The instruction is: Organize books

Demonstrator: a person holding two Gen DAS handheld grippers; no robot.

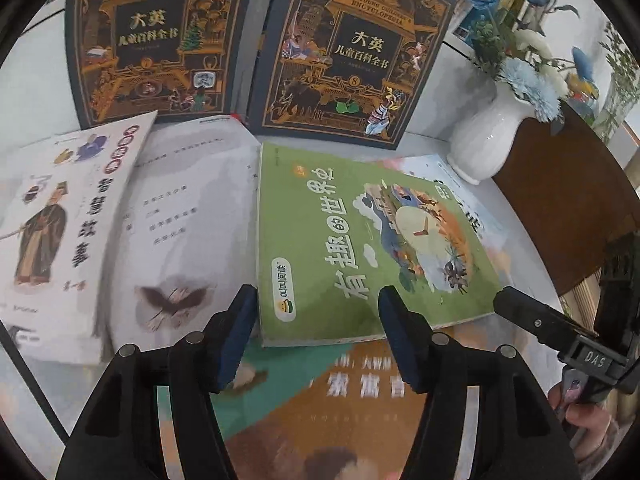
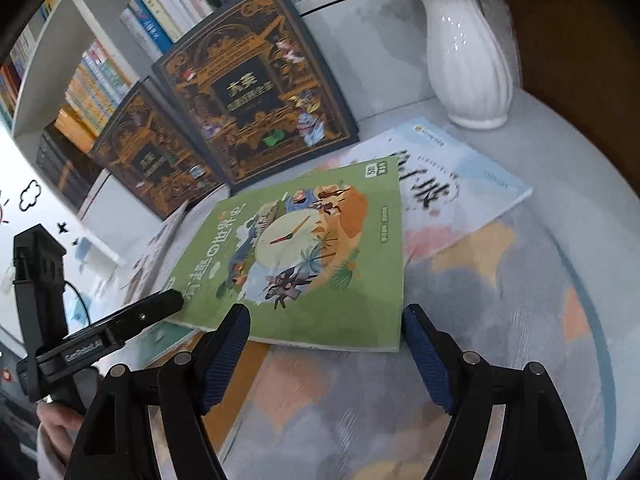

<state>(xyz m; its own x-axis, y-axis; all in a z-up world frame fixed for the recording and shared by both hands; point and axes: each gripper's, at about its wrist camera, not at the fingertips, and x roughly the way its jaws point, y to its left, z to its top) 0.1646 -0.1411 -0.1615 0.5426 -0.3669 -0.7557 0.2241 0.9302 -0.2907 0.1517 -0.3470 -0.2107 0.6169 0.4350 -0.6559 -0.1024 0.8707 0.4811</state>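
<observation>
Right now the green book (image 1: 360,240) lies flat on the pale patterned tabletop (image 2: 500,300), its near edge resting on an orange-and-teal book (image 1: 320,392) and its far corner overlapping a pale blue book (image 2: 460,184). Left of it in the left wrist view lie an open book (image 1: 188,216) and, partly over that, a white storybook (image 1: 60,232). Behind them 2 dark encyclopedia volumes (image 1: 352,52) stand leaning against a white bookshelf (image 2: 56,52), and a white vase (image 2: 468,60) of blue flowers stands at the right, just beyond the pale blue book.

Both claws angle downward toward the green book's near edge. The left gripper (image 1: 316,308) is released, its jaws spread on either side of the book's near left corner without pressing on it. The right gripper (image 2: 324,328) is likewise released, its jaws wide and straddling the near right part of the same edge, pads apart from the cover. Each claw shows in the other's view, with a hand (image 1: 588,420) gripping the right handle below.
</observation>
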